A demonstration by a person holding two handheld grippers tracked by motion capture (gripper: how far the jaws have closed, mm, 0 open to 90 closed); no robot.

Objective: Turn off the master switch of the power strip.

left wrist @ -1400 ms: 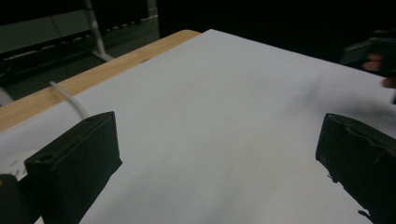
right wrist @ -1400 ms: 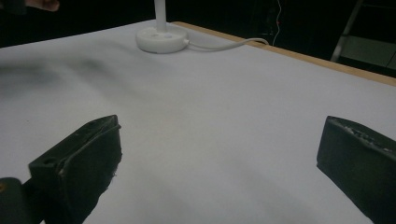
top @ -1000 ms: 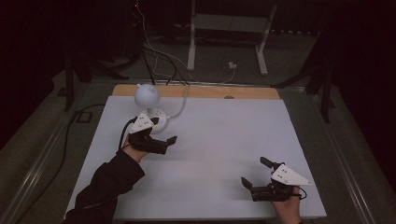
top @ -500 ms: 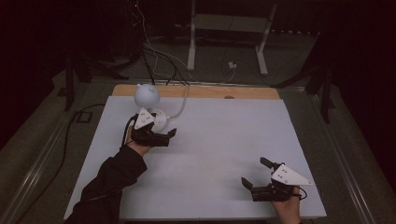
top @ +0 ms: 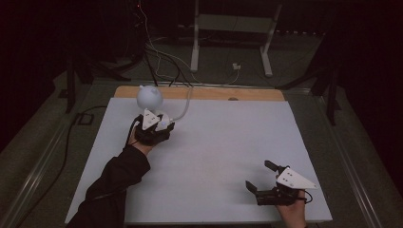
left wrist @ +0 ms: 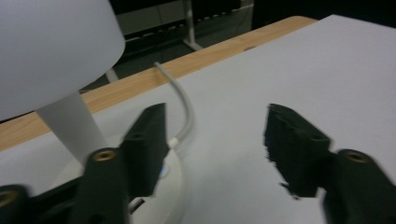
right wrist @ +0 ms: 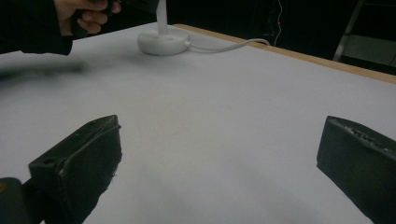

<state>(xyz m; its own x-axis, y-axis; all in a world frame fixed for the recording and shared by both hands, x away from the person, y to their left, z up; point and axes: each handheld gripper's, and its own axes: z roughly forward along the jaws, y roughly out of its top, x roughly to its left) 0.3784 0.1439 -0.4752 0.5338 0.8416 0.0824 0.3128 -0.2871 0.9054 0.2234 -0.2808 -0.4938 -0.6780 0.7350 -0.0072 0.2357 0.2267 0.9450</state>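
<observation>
A white lamp with a round shade (top: 149, 96) stands at the far left of the white table top (top: 223, 142). In the left gripper view I see its shade (left wrist: 51, 46), stem (left wrist: 72, 123), round base (left wrist: 173, 189) and cable (left wrist: 184, 100). My left gripper (top: 162, 127) (left wrist: 215, 135) hangs right at the base; its jaws have just been closing and stand half apart. One jaw is over the base, and only bare table and the base's edge lie between them. My right gripper (top: 260, 176) (right wrist: 219, 154) rests open and empty near the front right corner.
A wooden strip (top: 214, 93) runs along the table's far edge. The lamp's cable (right wrist: 224, 45) trails from the base (right wrist: 163, 42) toward that edge. Behind the table stand a metal frame (top: 233, 28) and loose floor cables (top: 161, 57).
My left gripper has moved up and left in the high view, in against the lamp's base, and its jaws have narrowed from wide open. The right gripper has kept still.
</observation>
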